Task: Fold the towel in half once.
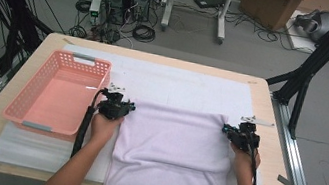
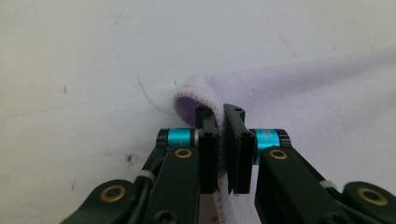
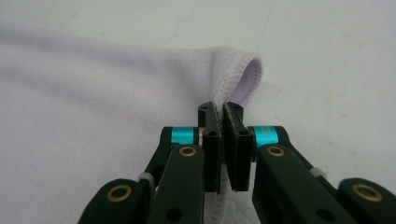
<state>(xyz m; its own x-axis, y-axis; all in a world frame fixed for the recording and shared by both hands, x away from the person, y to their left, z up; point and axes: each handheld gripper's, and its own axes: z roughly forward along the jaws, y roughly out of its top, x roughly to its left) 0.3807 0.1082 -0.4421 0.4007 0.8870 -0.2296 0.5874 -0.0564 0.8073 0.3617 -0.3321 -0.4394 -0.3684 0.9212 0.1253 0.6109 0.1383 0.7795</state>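
A pale lilac towel point(image 1: 170, 154) lies folded on the white mat, reaching from the table's middle to its front edge. My left gripper point(image 1: 117, 105) is at the towel's far left corner and is shut on the towel's hemmed edge point(image 2: 205, 100), which curls up between the jaws. My right gripper point(image 1: 241, 134) is at the far right corner, shut on the towel's stitched hem point(image 3: 233, 81). In both gripper views the cloth point(image 2: 327, 102) point(image 3: 93, 93) spreads flat away from the pinched corner.
A pink plastic basket point(image 1: 29, 100) stands on the table left of the towel, close to my left hand. The white mat point(image 1: 179, 82) covers the wooden table point(image 1: 274, 121) beyond the towel. Computers, cables and boxes sit on the floor behind.
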